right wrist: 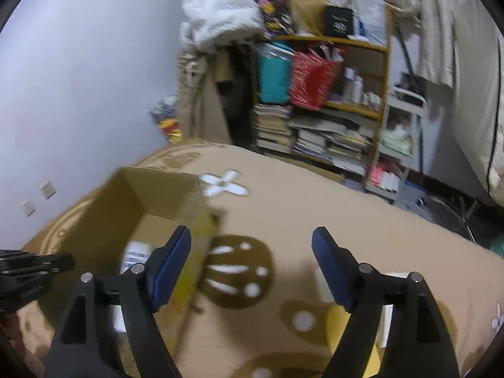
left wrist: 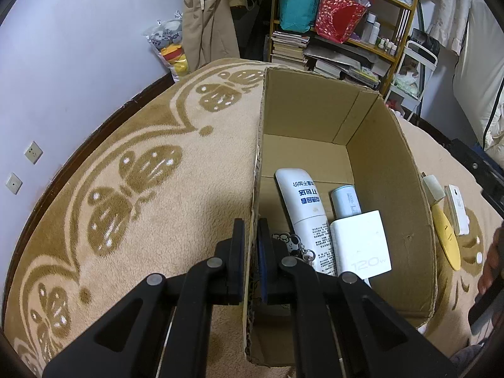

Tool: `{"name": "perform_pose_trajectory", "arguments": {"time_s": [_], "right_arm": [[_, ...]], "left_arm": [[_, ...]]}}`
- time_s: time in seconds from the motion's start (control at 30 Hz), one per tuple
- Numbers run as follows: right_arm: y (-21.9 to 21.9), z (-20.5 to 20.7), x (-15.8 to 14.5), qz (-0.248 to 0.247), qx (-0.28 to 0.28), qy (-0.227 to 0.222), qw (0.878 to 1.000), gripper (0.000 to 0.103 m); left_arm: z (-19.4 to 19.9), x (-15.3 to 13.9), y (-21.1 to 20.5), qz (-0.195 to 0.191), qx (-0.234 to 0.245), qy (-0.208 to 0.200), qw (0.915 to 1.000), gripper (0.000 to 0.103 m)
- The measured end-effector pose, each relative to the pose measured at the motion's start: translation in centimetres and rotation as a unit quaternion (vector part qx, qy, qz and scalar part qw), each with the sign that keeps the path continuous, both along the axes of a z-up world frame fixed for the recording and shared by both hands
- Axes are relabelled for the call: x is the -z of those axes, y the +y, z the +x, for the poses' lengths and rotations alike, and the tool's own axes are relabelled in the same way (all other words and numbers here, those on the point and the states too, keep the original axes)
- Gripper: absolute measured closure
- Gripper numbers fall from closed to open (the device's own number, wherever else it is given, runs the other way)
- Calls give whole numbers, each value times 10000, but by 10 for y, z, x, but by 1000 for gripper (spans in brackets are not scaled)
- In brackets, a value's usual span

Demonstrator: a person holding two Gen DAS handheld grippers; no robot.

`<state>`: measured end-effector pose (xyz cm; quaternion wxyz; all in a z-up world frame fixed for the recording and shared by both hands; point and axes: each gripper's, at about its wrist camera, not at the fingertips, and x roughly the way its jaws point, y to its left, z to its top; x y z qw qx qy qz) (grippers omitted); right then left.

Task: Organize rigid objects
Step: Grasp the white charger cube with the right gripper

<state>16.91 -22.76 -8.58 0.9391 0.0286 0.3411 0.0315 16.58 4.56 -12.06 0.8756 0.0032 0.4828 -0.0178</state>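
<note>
An open cardboard box [left wrist: 393, 163] stands on a beige patterned blanket [left wrist: 141, 189]. My left gripper [left wrist: 251, 230] is shut on the box's left wall, one finger inside and one outside. Inside lie a white tube [left wrist: 304, 208], a pale blue can [left wrist: 345, 200], a white charger block [left wrist: 362, 245] and a small keychain [left wrist: 291, 241]. Right of the box rest a yellow flat object [left wrist: 445, 236] and a white device [left wrist: 456, 208]. In the blurred right wrist view, my right gripper [right wrist: 252, 249] stands open over the blanket beside the box [right wrist: 126, 201], nothing between its fingers.
A wooden shelf [left wrist: 346, 25] with books, bags and bottles stands behind the bed, next to hanging clothes [left wrist: 208, 22] and a bag of plush toys [left wrist: 168, 44]. A white rack [left wrist: 412, 72] is at the right. A hand [left wrist: 491, 261] shows at the right edge.
</note>
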Motion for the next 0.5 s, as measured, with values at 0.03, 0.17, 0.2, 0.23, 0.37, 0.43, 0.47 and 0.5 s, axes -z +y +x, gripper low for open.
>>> {"name": "perform_pose_trajectory", "arguments": {"time_s": [0.03, 0.17, 0.2, 0.23, 0.37, 0.43, 0.47, 0.5], "right_arm": [[-7, 2, 4, 21, 69, 53, 10000, 8], [-29, 11, 19, 123, 243, 231, 9994, 2], [-34, 14, 23, 162, 289, 299, 9990, 1], [-38, 16, 27, 194, 317, 359, 9987, 1], [-52, 19, 42, 237, 487, 565, 9969, 1], [-56, 19, 50, 227, 598, 646, 9959, 1], [-58, 20, 55, 202, 635, 696, 9953, 1], [-60, 21, 57, 196, 650, 724, 9951, 1]], "left_arm": [[0, 0, 1, -8, -1, 4, 10000, 94], [1, -1, 2, -135, -34, 34, 9999, 94], [1, -1, 2, -134, -31, 34, 9999, 94], [2, 0, 3, -129, -28, 35, 9999, 94], [4, 1, 5, -114, -24, 42, 9999, 94], [5, 1, 5, -138, -30, 47, 9999, 94], [4, 1, 5, -142, -30, 47, 9999, 94], [5, 1, 5, -144, -28, 47, 9999, 94]]}}
